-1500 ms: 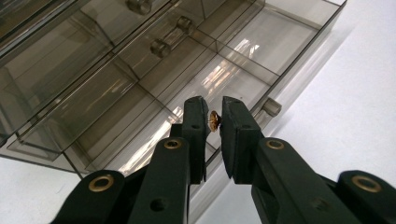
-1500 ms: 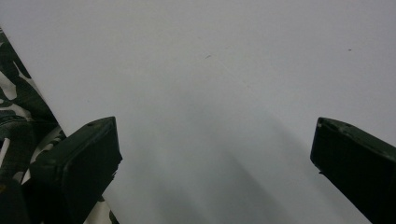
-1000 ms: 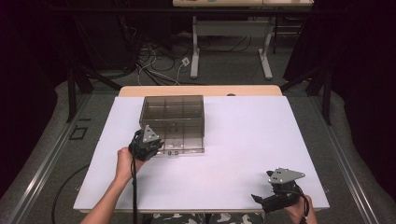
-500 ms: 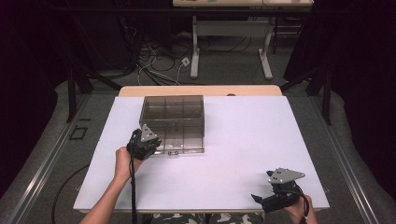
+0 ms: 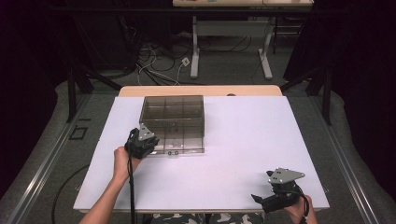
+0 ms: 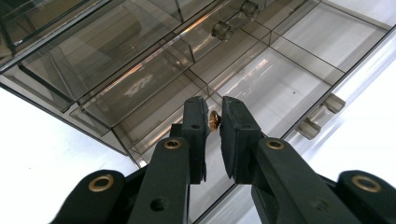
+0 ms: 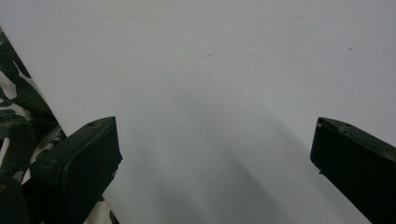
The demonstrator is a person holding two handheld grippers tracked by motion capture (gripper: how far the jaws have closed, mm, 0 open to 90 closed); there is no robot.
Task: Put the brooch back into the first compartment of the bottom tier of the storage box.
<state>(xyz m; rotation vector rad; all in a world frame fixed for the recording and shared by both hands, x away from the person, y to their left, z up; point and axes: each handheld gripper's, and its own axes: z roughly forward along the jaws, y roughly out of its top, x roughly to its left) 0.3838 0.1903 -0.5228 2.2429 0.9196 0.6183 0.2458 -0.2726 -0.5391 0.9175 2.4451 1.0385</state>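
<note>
A drawer cabinet (image 5: 173,122) was placed on the table (image 5: 243,140), toward its far left part. Its lowest drawer (image 6: 261,88) was drawn out toward the near edge. The left gripper (image 5: 142,142) was positioned just before the cabinet's near left corner, over that drawer, while the right gripper (image 5: 275,198) was kept well apart at the table's near right corner.

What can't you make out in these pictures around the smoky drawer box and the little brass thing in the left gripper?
- Brass piece: in the left gripper view the pads cover all but a sliver, so its shape stays unknown.
- Left gripper: in the high view its body hides the jaw tips and the piece.
- Drawer box: upper drawers are cut off by the left gripper view's top edge; glare blurs their contents.
- Right gripper: its view shows bare table.
</note>
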